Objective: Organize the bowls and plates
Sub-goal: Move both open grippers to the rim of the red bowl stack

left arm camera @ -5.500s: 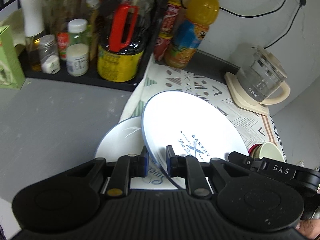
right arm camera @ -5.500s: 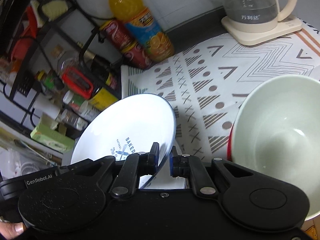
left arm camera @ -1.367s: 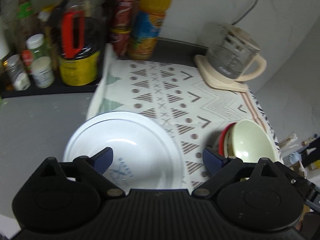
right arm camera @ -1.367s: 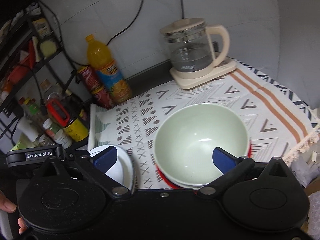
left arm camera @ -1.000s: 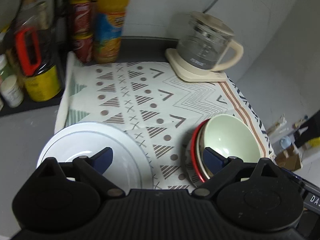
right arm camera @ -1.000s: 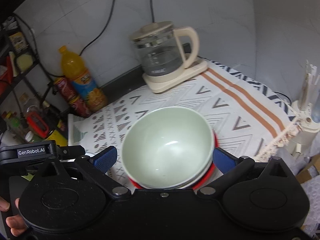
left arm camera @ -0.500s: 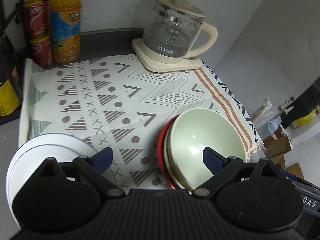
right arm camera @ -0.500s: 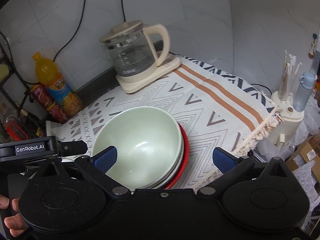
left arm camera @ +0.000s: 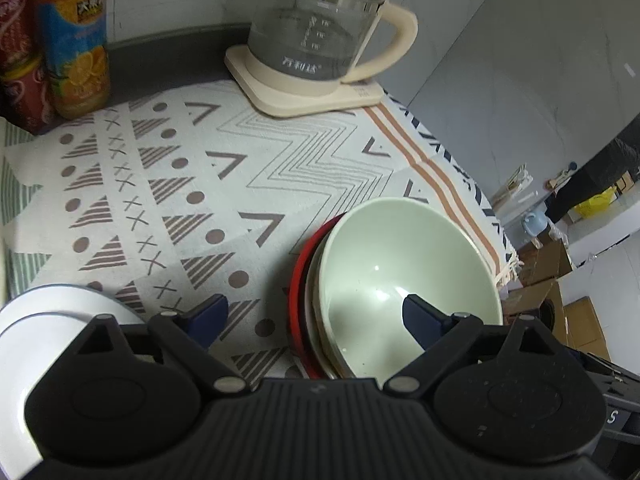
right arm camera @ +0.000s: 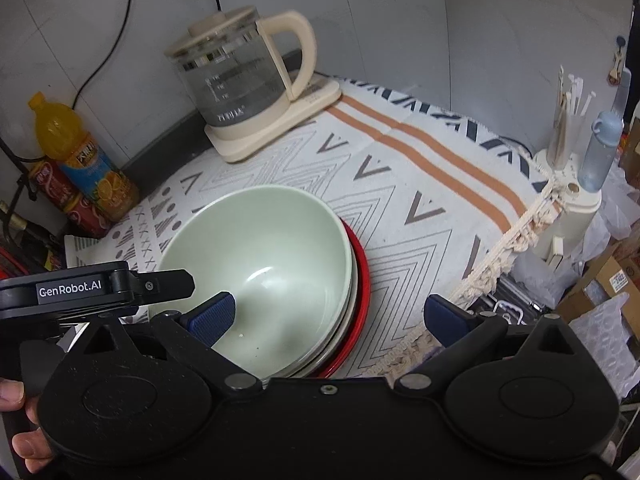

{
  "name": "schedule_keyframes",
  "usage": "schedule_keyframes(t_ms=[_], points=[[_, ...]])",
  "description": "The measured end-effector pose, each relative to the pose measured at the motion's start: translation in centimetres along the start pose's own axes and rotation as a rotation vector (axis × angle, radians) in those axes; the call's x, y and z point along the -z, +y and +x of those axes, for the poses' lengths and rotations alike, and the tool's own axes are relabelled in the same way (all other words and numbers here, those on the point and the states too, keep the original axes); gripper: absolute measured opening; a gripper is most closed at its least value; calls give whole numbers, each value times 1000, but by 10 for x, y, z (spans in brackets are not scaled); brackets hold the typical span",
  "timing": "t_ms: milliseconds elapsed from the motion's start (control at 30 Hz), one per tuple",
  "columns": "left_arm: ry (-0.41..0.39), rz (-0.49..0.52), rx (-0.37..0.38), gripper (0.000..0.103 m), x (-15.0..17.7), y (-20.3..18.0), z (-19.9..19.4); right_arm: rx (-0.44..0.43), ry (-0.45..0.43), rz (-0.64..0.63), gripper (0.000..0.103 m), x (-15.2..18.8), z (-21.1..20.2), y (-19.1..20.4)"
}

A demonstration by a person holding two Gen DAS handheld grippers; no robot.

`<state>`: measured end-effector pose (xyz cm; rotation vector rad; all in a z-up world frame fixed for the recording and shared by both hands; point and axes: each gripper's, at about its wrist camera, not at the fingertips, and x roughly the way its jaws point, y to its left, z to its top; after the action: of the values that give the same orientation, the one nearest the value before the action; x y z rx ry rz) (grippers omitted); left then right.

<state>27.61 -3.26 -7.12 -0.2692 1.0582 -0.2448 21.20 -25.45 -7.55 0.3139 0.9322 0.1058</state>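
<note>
A pale green bowl [left arm camera: 400, 272] [right arm camera: 264, 248] sits nested on top of a white one and a red bowl [left arm camera: 298, 292] [right arm camera: 360, 276] on the patterned cloth. My left gripper [left arm camera: 314, 314] is open, one finger above the cloth left of the stack, the other over the green bowl's inside. My right gripper [right arm camera: 328, 316] is open too, its left finger over the green bowl's inside and its right finger beyond the red rim. Neither holds anything. Stacked white plates [left arm camera: 44, 328] lie at the lower left. The left gripper's body [right arm camera: 92, 288] shows beside the bowl.
A glass kettle [left arm camera: 320, 40] [right arm camera: 244, 92] on its cream base stands at the back. An orange juice bottle [left arm camera: 76, 40] and red cans [left arm camera: 20, 64] line the back left. The cloth's fringed edge [right arm camera: 504, 252] marks the counter's right end, with a straw holder [right arm camera: 568, 152] beyond.
Both grippers let go of the white plate, which now lies on the plate stack. They then swung right and sank toward the bowl stack, which looks larger and nearer.
</note>
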Motion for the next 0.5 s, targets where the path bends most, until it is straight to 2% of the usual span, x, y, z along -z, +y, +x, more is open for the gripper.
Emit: schedule_keyframes(t_ms=[167,267,400,500], points=[[39,2,20,92,-2,6,15,20,43,32,94,3,15,-2],[61,3,30,87,-2,8,23,29,64,45,90,4,22,-3],[94,-2,44,77,-2,11,34,38,91,57,85,7,31,-1],[120,2,62,65,-1,13,41,45,111,70,80,10,38,1]])
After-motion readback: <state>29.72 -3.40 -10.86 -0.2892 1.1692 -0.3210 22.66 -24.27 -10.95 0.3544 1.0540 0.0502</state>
